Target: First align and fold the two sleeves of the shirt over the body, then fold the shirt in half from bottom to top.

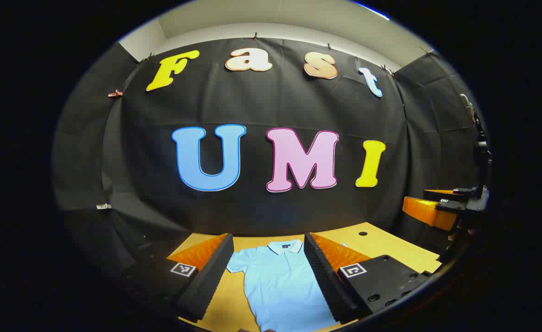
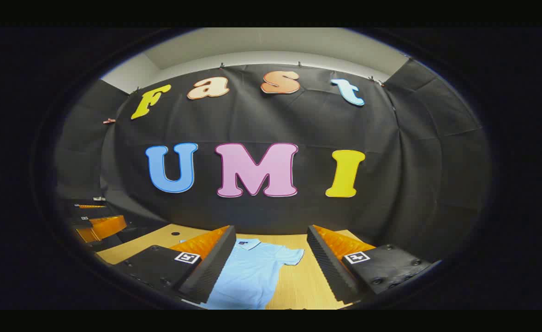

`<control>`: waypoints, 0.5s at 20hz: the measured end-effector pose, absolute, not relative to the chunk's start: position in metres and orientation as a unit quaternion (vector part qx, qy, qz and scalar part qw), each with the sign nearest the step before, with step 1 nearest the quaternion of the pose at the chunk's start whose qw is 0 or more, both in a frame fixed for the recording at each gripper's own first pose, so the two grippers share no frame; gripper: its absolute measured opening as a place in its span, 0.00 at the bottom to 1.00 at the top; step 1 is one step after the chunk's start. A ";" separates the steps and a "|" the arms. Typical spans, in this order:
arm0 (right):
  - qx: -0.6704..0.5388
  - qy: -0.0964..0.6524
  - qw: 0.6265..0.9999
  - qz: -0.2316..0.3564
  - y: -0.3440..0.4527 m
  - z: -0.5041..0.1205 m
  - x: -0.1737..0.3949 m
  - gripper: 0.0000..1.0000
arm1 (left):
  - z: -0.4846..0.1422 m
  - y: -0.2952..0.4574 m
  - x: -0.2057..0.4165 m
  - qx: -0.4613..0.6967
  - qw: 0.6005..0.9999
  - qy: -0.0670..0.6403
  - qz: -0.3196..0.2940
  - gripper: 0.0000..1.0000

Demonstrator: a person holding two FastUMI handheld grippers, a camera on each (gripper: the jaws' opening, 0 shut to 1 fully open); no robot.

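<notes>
The light blue polo shirt lay flat on the wooden table, collar toward the booth's back wall and both short sleeves spread out unfolded. In the left gripper view, the left gripper hung above the table with its jaws spread wide, and the shirt's body showed in the gap between its fingers, the collar near the far end of that gap; neither finger touched the cloth. The right gripper showed at the far right of that view, well apart from the shirt.

In the right gripper view, the right gripper was likewise released, jaws wide apart, with the shirt toward its left finger and one sleeve reaching into the gap. The left gripper appeared dimly at the left edge, probably level with the table.
</notes>
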State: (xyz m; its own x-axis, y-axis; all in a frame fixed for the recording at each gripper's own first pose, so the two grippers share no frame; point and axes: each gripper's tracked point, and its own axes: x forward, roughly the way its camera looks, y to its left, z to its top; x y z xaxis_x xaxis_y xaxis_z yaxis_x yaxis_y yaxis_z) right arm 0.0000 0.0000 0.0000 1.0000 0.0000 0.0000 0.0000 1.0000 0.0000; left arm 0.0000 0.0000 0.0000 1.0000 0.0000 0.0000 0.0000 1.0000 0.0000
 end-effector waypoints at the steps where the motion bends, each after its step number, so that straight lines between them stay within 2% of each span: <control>1: 0.001 0.000 1.000 0.000 0.000 0.000 0.001 0.97 | -0.001 0.000 0.002 0.000 1.000 0.000 0.000 0.98; 10: -0.003 0.007 1.000 0.004 -0.003 -0.006 0.008 0.97 | -0.008 -0.005 0.012 0.002 1.000 0.009 0.000 0.98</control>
